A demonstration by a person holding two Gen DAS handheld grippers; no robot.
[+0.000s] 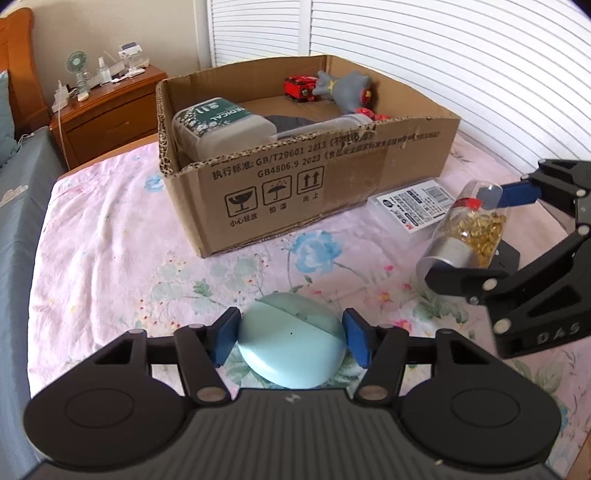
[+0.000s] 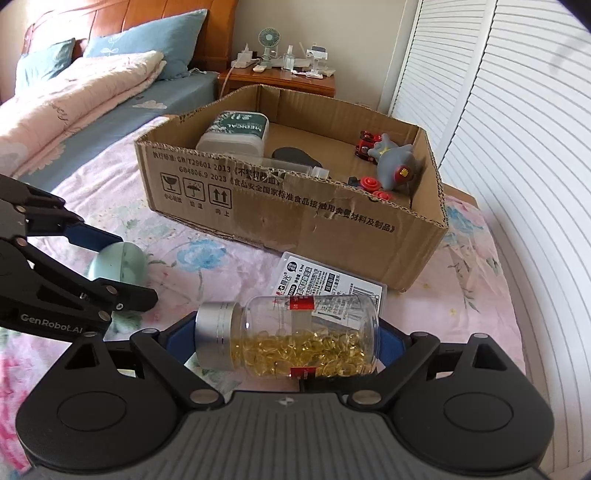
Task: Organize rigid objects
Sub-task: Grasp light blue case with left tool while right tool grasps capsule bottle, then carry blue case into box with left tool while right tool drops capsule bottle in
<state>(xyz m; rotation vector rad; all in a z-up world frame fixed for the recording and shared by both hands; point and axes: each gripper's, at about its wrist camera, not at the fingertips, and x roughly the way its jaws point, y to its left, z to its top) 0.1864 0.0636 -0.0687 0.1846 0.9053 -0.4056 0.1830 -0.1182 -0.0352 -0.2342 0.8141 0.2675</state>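
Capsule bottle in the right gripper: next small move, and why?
Probably carry the capsule bottle forward over the cardboard box wall. The right gripper already clamps it end to end, lifted, and the box floor shows bare space mid-box.

I'm working in a home bedroom: a floral-sheeted bed, pillows against a wooden headboard, a cluttered nightstand.

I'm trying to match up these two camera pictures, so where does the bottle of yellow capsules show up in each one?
Left wrist view: the capsule bottle is at the right edge, tilted, held in the right gripper.
Right wrist view: it lies sideways at bottom centre, silver cap pointing left.
Shared landmark: the cardboard box behind it.
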